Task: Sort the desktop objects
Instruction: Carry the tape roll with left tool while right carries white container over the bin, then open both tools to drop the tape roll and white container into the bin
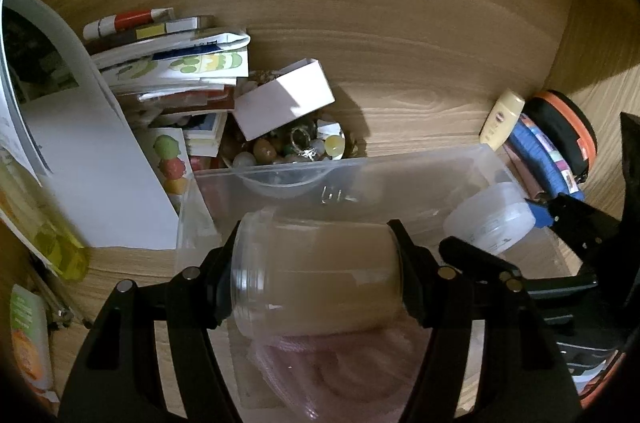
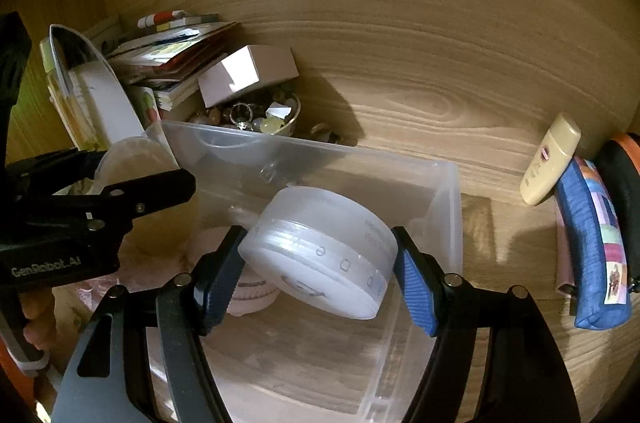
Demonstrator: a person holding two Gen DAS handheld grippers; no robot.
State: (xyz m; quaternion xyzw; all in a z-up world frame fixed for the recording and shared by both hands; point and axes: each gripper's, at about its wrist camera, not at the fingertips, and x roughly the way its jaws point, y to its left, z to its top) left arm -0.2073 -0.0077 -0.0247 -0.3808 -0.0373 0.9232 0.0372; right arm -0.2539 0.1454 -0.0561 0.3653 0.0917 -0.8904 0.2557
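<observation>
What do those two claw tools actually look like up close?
Both are black plastic two-finger claws with silver round pins at the joints. The right gripper has ribbed blue pads on its fingers. The left gripper has black pads, and white "GenRobot_AI" lettering on its body. No cables or sleeves show.

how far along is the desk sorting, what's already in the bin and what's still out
Early to midway. Done: a coiled pink cord already lies in the clear plastic bin. In hand: the left tongs hold a clear cylindrical jar and the right tongs a round white frosted tub, both over the bin. Left: the cream squeeze bottle, blue patchwork pouch and bowl of trinkets remain on the desk.
</observation>
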